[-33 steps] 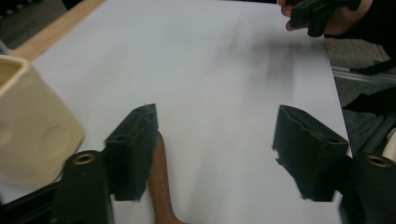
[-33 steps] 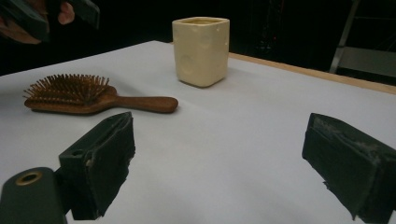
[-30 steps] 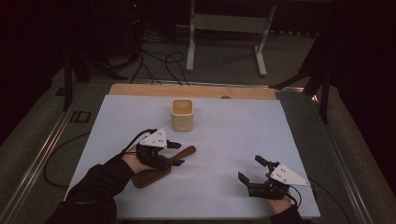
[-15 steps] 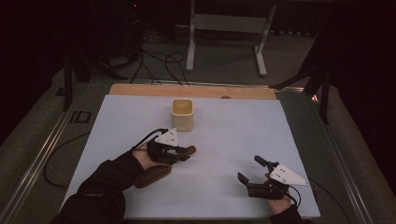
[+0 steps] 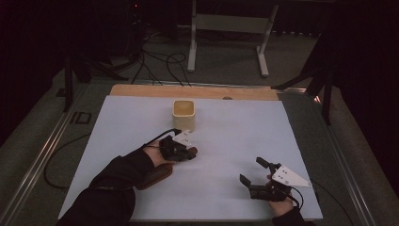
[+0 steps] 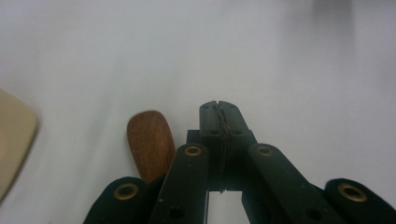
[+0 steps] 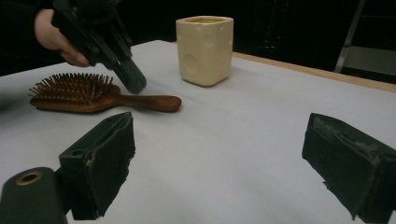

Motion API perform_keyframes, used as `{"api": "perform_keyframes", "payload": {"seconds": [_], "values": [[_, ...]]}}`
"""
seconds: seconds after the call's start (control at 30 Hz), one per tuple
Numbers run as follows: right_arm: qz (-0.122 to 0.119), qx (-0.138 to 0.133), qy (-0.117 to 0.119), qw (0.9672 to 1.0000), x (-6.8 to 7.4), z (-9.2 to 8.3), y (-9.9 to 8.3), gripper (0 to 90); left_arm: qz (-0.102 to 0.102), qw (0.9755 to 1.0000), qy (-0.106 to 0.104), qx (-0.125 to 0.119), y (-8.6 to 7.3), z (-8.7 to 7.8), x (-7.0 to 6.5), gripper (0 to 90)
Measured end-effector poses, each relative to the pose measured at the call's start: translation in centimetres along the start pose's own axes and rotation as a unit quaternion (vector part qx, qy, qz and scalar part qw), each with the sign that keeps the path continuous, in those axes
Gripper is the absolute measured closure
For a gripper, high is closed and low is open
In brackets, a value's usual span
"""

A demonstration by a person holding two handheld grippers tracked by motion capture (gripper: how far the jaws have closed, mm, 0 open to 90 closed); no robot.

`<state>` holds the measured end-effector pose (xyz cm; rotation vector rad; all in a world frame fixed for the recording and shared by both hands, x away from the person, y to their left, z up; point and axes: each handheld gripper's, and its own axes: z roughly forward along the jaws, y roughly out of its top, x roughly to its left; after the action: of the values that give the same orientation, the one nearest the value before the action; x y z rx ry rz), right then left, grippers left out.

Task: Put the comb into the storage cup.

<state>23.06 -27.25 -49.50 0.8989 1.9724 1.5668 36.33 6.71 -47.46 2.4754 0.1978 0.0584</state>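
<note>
Probably a lab: dark room, floor cables [image 5: 160, 61], metal stand [image 5: 226, 33].

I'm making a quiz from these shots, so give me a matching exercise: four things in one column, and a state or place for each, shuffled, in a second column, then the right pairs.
Column one:
1. left gripper
2. right gripper
3. hairbrush
4. cup

Column two:
A. stands upright near the far middle of the table
B. jaws wide apart, nothing between them
C. lies flat, bristles up
D. jaws closed together, tip down by the wooden handle

Pairs: 1-D, 2-B, 3-C, 4-A
</note>
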Motion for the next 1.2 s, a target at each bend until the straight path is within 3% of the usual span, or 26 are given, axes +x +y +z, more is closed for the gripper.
{"api": "perform_keyframes", "payload": {"seconds": [0.03, 0.23, 0.47, 0.73, 0.83, 0.9, 1.2], "values": [[0.000, 0.000, 0.000, 1.0000, 0.0, 0.0, 0.0, 9.2, 0.000, 1.0000, 0.000, 0.000, 0.0, 0.0, 0.0, 90.0], [0.000, -0.001, 0.001, 1.0000, 0.0, 0.0, 0.0, 9.3, 0.008, 0.9983, 0.008, 0.058, 0.5, 2.0, 0.5, 90.0], [0.001, 0.000, 0.002, 1.0000, 0.0, -0.1, 0.0, 9.3, 0.001, 0.9963, 0.016, 0.084, 0.6, 2.6, 1.3, 90.0], [0.002, -0.001, 0.003, 1.0000, 0.0, -0.1, 0.0, 9.3, -0.033, 0.9959, 0.029, 0.079, -0.1, 2.1, 2.7, 90.0], [0.001, -0.001, 0.004, 1.0000, 0.0, -0.1, 0.0, 9.4, -0.036, 0.9955, 0.033, 0.082, -0.4, 1.9, 3.0, 90.0], [0.002, 0.000, 0.005, 1.0000, -0.1, 0.0, 0.0, 9.3, -0.049, 0.9945, 0.037, 0.084, -1.0, 1.5, 3.6, 90.0], [0.002, -0.001, 0.005, 1.0000, 0.0, 0.0, 0.0, 9.4, -0.071, 0.9916, 0.048, 0.097, -2.9, 0.5, 4.6, 90.0]]}}
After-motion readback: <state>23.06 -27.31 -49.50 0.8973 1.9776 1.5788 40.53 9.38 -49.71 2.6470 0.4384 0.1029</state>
